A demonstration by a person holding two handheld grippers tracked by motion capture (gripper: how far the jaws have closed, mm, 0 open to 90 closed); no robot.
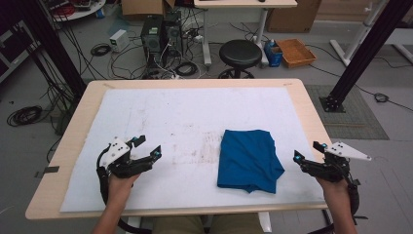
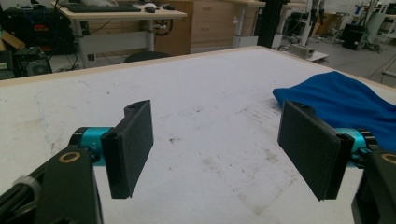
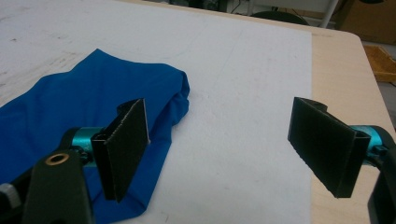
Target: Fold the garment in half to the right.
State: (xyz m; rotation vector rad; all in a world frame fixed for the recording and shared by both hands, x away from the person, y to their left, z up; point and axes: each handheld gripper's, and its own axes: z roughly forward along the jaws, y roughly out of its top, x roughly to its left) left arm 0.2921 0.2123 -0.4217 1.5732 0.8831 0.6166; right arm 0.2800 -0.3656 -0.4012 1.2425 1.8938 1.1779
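1. Cloth (image 1: 250,160), blue, folded, lies right of centre on the white mat (image 1: 165,117).
2. Your left gripper (image 1: 144,146) and right gripper (image 1: 308,151) gape wide, empty.
3. Risk: you pinch one layer only, and the fold falls open.

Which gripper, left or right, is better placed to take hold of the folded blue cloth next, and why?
Probably the right gripper. It sits open just beside the blue cloth's right edge, and its own view shows one of its fingers already over the fabric. The left gripper, also open, has bare white mat between it and the cloth.
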